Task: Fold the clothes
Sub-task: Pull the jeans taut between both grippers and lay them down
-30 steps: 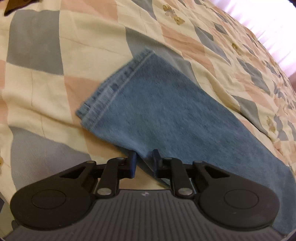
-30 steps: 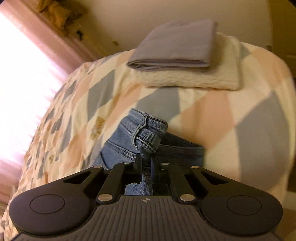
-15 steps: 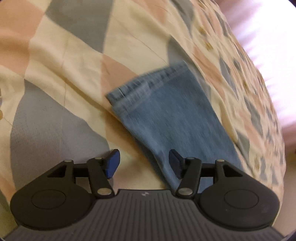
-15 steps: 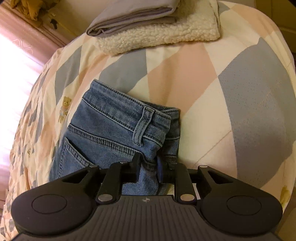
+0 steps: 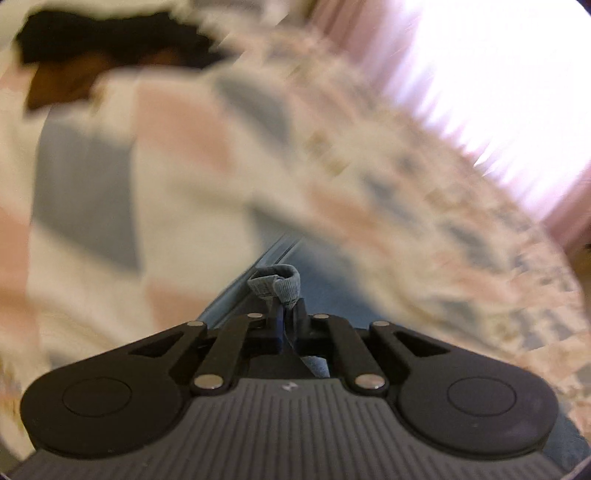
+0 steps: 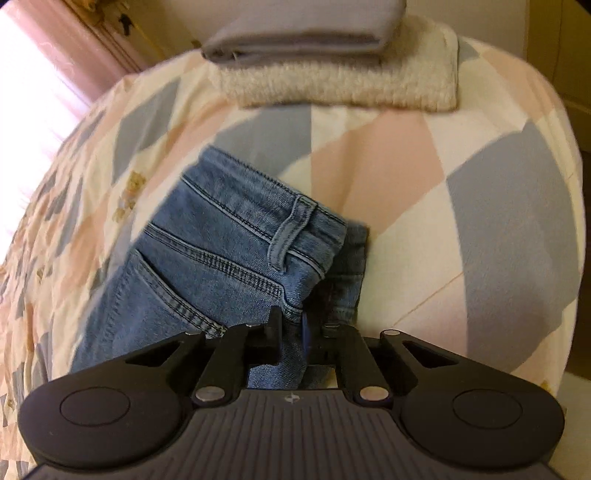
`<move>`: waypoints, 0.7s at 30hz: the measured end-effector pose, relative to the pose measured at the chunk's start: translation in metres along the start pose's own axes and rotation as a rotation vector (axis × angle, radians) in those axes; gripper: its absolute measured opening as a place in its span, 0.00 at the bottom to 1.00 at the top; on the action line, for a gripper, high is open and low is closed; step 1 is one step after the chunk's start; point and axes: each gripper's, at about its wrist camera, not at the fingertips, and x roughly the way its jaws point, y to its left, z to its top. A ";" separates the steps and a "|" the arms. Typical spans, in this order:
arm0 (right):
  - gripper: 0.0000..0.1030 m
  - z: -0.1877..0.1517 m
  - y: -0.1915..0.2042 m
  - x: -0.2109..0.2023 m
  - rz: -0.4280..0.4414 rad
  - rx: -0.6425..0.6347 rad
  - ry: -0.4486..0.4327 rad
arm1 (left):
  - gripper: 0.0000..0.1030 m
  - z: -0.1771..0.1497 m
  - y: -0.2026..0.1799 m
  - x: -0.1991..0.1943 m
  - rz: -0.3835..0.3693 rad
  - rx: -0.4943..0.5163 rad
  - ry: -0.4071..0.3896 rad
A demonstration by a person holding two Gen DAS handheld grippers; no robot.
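Observation:
A pair of blue jeans lies on the patchwork bedspread. In the left wrist view, my left gripper (image 5: 286,314) has its jaws closing tight on a pinch of the jeans leg (image 5: 277,285), lifted off the bed; the picture is blurred by motion. The rest of the leg (image 5: 325,291) trails below. In the right wrist view, my right gripper (image 6: 290,325) has its jaws closing on the waistband end of the jeans (image 6: 221,251), near a belt loop (image 6: 291,236) and a back pocket.
A folded grey cloth (image 6: 306,33) rests on a folded cream fleece (image 6: 340,85) at the far end of the bedspread (image 6: 461,177). Bright pink curtains (image 5: 498,92) stand beyond the bed. A dark garment (image 5: 99,48) lies at the top left.
My left gripper opened, then shut on the jeans leg near its hem and lifted it. My right gripper loosened briefly, re-gripped lower on the waistband and sank toward the bed.

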 end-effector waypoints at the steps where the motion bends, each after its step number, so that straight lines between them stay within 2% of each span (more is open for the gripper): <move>1: 0.07 0.000 0.000 -0.006 0.016 -0.001 -0.023 | 0.02 0.004 -0.002 -0.006 -0.011 0.037 -0.029; 2: 0.07 -0.001 -0.002 -0.014 0.042 -0.003 -0.049 | 0.02 0.007 -0.004 -0.012 -0.015 0.073 -0.052; 3: 0.07 -0.002 -0.004 -0.022 0.069 -0.004 -0.075 | 0.02 0.004 0.002 -0.008 0.021 0.096 -0.037; 4: 0.07 -0.004 -0.005 -0.026 0.075 -0.015 -0.085 | 0.03 -0.002 0.010 0.003 0.053 0.085 0.006; 7: 0.07 -0.016 -0.013 -0.012 0.013 -0.040 -0.034 | 0.03 -0.030 0.032 0.051 0.149 0.073 0.167; 9: 0.07 -0.022 -0.017 0.001 -0.017 -0.024 -0.011 | 0.03 -0.042 0.028 0.062 0.175 0.112 0.164; 12: 0.07 -0.018 -0.009 0.005 -0.022 -0.029 -0.030 | 0.03 -0.043 0.028 0.064 0.177 0.088 0.149; 19: 0.07 -0.003 0.006 -0.029 0.028 -0.100 -0.118 | 0.04 -0.039 0.027 0.059 0.176 0.128 0.159; 21: 0.07 -0.002 0.006 -0.040 0.043 -0.075 -0.137 | 0.05 -0.041 0.028 0.057 0.179 0.137 0.166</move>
